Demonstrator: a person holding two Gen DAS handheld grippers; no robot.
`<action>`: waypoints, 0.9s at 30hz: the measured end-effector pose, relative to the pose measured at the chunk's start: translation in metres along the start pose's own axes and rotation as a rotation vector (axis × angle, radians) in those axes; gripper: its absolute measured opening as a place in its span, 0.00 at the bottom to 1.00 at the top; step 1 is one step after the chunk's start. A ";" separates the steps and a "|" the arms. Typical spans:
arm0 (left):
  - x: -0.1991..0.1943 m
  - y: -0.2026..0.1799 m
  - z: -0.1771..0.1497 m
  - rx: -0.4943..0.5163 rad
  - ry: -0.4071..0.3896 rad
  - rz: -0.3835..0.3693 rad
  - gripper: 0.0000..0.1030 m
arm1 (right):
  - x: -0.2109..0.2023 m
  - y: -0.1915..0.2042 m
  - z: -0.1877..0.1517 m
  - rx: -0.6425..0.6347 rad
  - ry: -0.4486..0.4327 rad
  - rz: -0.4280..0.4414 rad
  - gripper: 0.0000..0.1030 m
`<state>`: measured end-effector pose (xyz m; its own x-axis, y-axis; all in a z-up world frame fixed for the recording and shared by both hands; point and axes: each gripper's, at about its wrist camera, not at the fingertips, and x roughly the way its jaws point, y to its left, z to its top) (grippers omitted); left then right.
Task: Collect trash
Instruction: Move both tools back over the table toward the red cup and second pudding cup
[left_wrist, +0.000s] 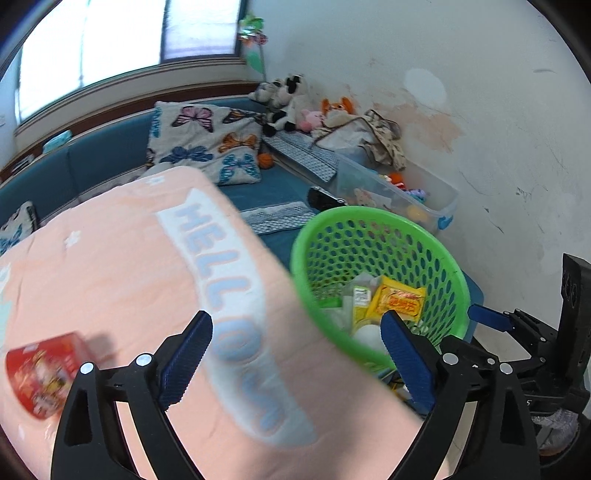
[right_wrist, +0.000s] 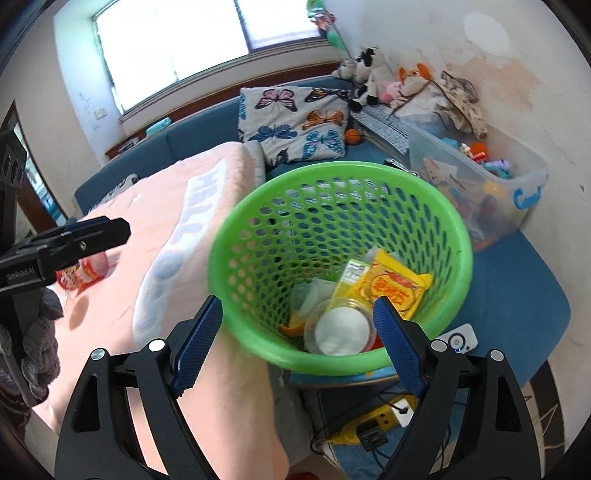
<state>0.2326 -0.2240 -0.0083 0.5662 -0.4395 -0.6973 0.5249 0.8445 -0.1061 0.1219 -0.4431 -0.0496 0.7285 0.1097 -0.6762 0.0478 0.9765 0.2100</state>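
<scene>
The green perforated basket (right_wrist: 340, 266) sits on the blue sofa cushion (right_wrist: 517, 295), right beside a folded peach blanket (right_wrist: 207, 350) lettered "HELLO". Inside the basket lie a yellow snack packet (right_wrist: 397, 288), a small yellow-green carton (right_wrist: 351, 273), a clear cup with a white lid (right_wrist: 340, 328), an orange peel (right_wrist: 291, 328) and some pale wrappers.

The right gripper (right_wrist: 295, 339) hangs above the near rim of the basket with its 2 blue-padded fingers (right_wrist: 399, 350) spread wide and nothing between them.

The left gripper (left_wrist: 295, 354) hovers over the blanket's edge, its fingers (left_wrist: 184, 358) also wide apart and empty; the basket (left_wrist: 376, 273) shows to its right.

A red snack packet (left_wrist: 40, 373) lies on the blanket to the left, blurred, well apart from the basket. In the right wrist view it (right_wrist: 83, 273) sits partly behind the left gripper's black finger.

Behind are a butterfly pillow (right_wrist: 295, 125), plush toys (right_wrist: 369, 77) and a clear storage bin (right_wrist: 491, 192) of toys.
</scene>
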 end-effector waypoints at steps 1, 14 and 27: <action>-0.005 0.006 -0.003 -0.007 -0.005 0.011 0.87 | 0.000 0.008 -0.001 -0.011 -0.001 0.007 0.82; -0.076 0.084 -0.048 -0.114 -0.060 0.150 0.89 | 0.007 0.097 -0.010 -0.134 -0.008 0.070 0.89; -0.127 0.161 -0.098 -0.222 -0.082 0.281 0.89 | 0.027 0.203 -0.024 -0.297 0.052 0.219 0.90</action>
<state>0.1829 -0.0020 -0.0058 0.7224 -0.1960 -0.6631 0.1956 0.9777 -0.0760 0.1345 -0.2373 -0.0421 0.6631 0.3243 -0.6747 -0.3115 0.9391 0.1453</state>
